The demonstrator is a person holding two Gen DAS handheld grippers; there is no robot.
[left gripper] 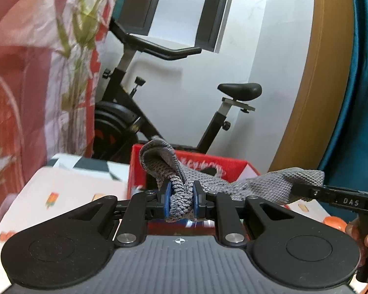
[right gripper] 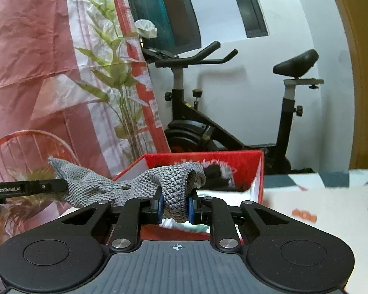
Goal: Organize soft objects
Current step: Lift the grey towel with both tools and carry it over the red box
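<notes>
Above the table (left gripper: pixel 61 196), both tongs (left gripper: pixel 180 202) (right gripper: pixel 174 207) pinch the grey cloth (left gripper: pixel 257 183) (right gripper: pixel 169 183).

Red box (right gripper: pixel 256 171) on patterned table (right gripper: pixel 319 201)

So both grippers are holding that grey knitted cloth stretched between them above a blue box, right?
Not quite: the box is red, not blue, as the right wrist view shows. The left gripper and right gripper do each pinch an end of the grey knitted cloth.

A home room: exercise bike (right gripper: pixel 233 112), curtain (right gripper: pixel 49 61).
</notes>
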